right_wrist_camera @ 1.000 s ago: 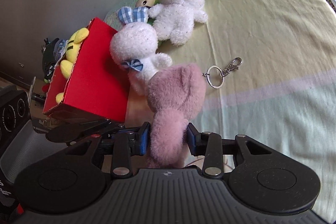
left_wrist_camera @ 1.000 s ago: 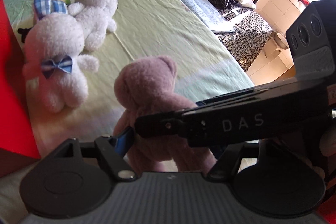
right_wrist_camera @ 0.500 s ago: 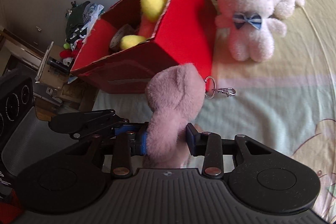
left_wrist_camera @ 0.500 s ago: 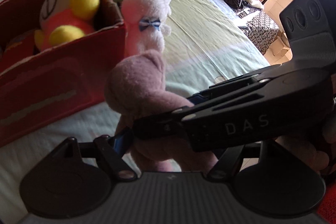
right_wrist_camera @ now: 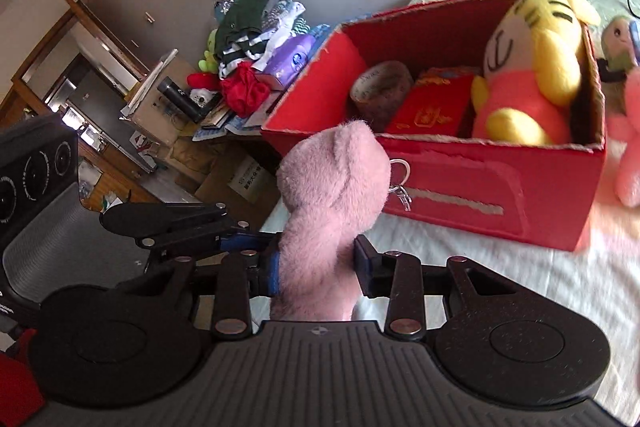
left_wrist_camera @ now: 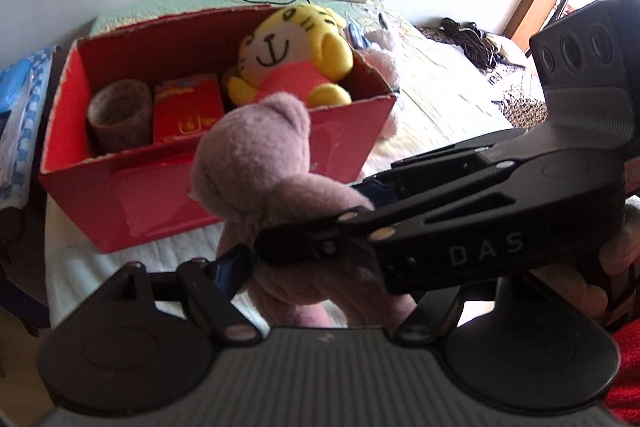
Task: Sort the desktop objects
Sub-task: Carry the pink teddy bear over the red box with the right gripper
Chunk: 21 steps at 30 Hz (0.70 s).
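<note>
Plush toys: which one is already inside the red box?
The yellow tiger plush in the red box. The pink bear is clamped outside by both the right gripper and the left gripper.

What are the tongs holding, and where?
Both tongs are shut on the pink bear. The right tongs pinch its lower body; the left tongs grip low on it too, below its head.

The right gripper hides the pink bear's lower body and the left gripper's right finger
</note>
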Each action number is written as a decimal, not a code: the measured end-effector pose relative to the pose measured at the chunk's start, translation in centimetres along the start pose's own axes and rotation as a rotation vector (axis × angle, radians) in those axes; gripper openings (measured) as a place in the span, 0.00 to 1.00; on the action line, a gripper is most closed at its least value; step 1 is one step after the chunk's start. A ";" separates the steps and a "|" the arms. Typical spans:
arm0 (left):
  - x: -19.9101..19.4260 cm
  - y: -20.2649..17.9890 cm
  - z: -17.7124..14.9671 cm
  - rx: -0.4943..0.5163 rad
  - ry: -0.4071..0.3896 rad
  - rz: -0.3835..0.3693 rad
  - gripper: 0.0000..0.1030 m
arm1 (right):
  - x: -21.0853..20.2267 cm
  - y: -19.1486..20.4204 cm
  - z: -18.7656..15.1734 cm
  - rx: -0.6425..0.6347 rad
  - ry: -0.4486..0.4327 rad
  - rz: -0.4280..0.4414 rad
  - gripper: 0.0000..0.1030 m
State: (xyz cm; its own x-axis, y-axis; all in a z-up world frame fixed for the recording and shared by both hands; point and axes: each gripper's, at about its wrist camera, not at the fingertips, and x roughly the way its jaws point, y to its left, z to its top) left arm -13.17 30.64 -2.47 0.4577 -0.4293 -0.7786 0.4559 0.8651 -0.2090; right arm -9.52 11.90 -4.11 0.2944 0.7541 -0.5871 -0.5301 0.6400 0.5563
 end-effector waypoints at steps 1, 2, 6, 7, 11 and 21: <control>-0.5 0.2 0.2 0.004 -0.012 0.001 0.73 | 0.0 0.5 0.4 -0.008 -0.015 0.002 0.37; -1.1 0.5 0.5 0.013 -0.033 0.002 0.73 | -0.2 0.9 0.6 -0.015 -0.032 0.003 0.37; -3.1 1.1 1.9 0.043 -0.108 0.005 0.73 | -0.9 2.0 1.7 -0.026 -0.111 0.010 0.37; -3.4 1.2 2.4 0.052 -0.134 0.002 0.73 | -1.1 2.3 2.0 -0.028 -0.137 0.007 0.37; -3.8 1.8 4.6 0.103 -0.206 0.004 0.77 | -1.2 3.1 3.5 -0.055 -0.235 -0.035 0.37; 0.9 5.6 10.7 0.134 -0.231 -0.068 0.77 | 1.3 0.3 8.2 -0.040 -0.353 -0.202 0.35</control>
State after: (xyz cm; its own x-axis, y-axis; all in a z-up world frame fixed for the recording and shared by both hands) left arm -2.03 32.35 1.95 0.5779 -0.5461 -0.6065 0.5810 0.7972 -0.1642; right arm -2.79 14.28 0.09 0.6469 0.6225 -0.4405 -0.4619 0.7794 0.4233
